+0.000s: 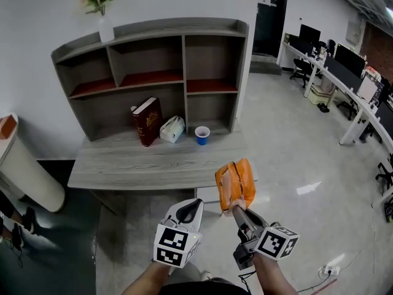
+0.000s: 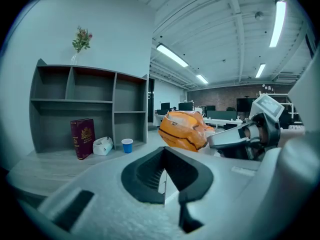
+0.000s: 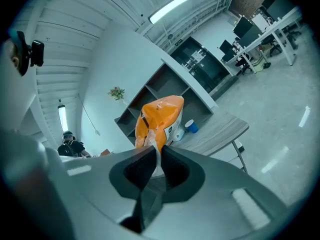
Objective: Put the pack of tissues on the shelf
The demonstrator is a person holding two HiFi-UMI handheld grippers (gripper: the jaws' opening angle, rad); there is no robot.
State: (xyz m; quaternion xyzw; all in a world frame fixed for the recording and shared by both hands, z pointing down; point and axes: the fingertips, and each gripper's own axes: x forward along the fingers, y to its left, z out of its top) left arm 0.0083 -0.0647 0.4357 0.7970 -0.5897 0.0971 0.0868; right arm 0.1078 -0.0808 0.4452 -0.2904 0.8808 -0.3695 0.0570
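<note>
The orange pack of tissues [image 1: 235, 184] hangs in the air just off the table's front right corner, pinched by its plastic end in my right gripper [image 1: 235, 209], which is shut on it. From the right gripper view the pack [image 3: 159, 121] stands up from between the closed jaws. In the left gripper view it [image 2: 182, 129] floats to the right with the right gripper [image 2: 216, 139] behind it. My left gripper [image 1: 191, 209] is shut and holds nothing, low beside the right one. The grey shelf unit [image 1: 153, 72] stands at the back of the table.
On the grey table [image 1: 147, 165] before the shelf stand a dark red book [image 1: 147, 121], a white tissue box [image 1: 172, 129] and a blue cup [image 1: 202, 134]. A vase of flowers [image 1: 101, 8] tops the shelf. A white bin [image 1: 24, 168] is at left, office desks [image 1: 344, 85] at right.
</note>
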